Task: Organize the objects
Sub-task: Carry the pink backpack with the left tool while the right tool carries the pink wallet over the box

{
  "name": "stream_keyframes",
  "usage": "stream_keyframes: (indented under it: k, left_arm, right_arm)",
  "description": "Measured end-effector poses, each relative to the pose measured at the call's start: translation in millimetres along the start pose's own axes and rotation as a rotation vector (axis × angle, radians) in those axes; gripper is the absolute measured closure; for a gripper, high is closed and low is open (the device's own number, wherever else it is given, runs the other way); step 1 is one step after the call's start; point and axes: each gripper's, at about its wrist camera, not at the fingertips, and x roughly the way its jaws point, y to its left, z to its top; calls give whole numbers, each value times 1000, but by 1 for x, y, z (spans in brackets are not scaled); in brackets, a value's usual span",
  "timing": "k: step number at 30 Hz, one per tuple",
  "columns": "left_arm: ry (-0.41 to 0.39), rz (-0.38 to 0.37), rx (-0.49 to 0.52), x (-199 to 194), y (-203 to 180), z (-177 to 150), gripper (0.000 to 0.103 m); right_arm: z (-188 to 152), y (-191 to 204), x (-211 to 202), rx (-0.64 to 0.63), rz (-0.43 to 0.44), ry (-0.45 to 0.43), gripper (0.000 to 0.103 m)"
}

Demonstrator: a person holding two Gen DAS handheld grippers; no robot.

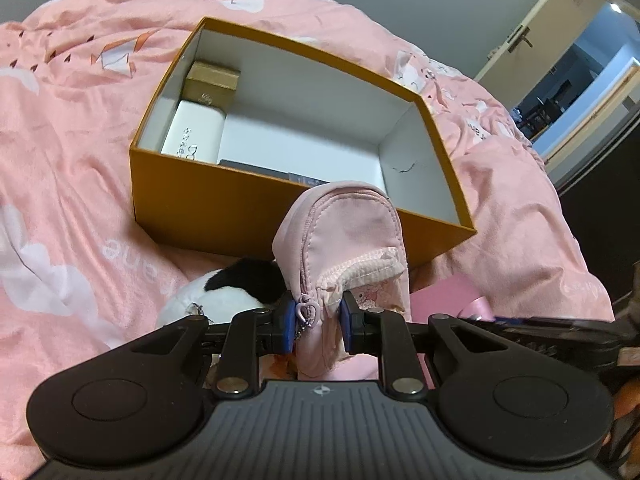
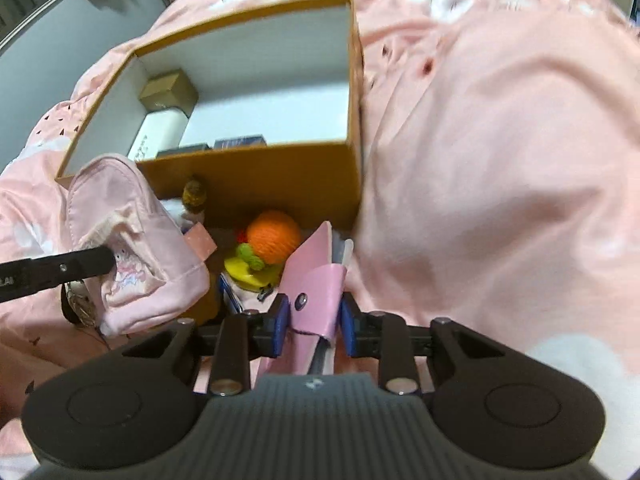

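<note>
My left gripper (image 1: pixel 316 320) is shut on the lower front of a small pink backpack-shaped pouch (image 1: pixel 344 232), which stands upright before the open orange box (image 1: pixel 208 204). The same pouch (image 2: pixel 132 240) shows at the left of the right wrist view, with one left finger (image 2: pixel 60 268) pressed against it. My right gripper (image 2: pixel 314 320) is shut on a pink leather case (image 2: pixel 312 280) with a snap button, lifted in front of the box (image 2: pixel 256 180). Inside the box lie a gold carton (image 1: pixel 212 84), a white carton (image 1: pixel 196 132) and a dark flat pack (image 1: pixel 256 168).
Everything rests on a rumpled pink quilt (image 1: pixel 72 168). A black-and-white plush (image 1: pixel 224 292) lies left of the pouch. Against the box front sit an orange yarn ball (image 2: pixel 274 236), a yellow piece (image 2: pixel 244 270), a small brown knitted figure (image 2: pixel 195 196) and a pink block (image 2: pixel 200 242).
</note>
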Motion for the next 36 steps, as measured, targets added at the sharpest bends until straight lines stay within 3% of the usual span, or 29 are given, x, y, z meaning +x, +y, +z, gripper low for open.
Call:
stream_keyframes:
  k: [9,16,21,25,28,32,36]
  left_arm:
    - [-62,-29,58,-26,-19,9,79]
    - [-132,-48,72,-43,-29,39,79]
    - [-196,-41,103,-45,-33,66,79]
    - [-212,-42,44,-36,-17,90,79]
    - [-189,-30,40,-19,-11,102,79]
    - [-93,-71,19,16,-5,112,79]
    - [-19,-62,5,52,-8,112,79]
  right_arm:
    - [18,7,-44,31,111,-100,74]
    - [53,25,-72,-31,157,-229,74]
    - [76,35,-72,-76,141,-308,74]
    - [95,36,-54,-78,107,-320,74]
    - [106,34,-27,-76,56,-294,74]
    - [113,36,0,-108,-20,-290,74]
    - [117,31,13,-124,-47,-282,74]
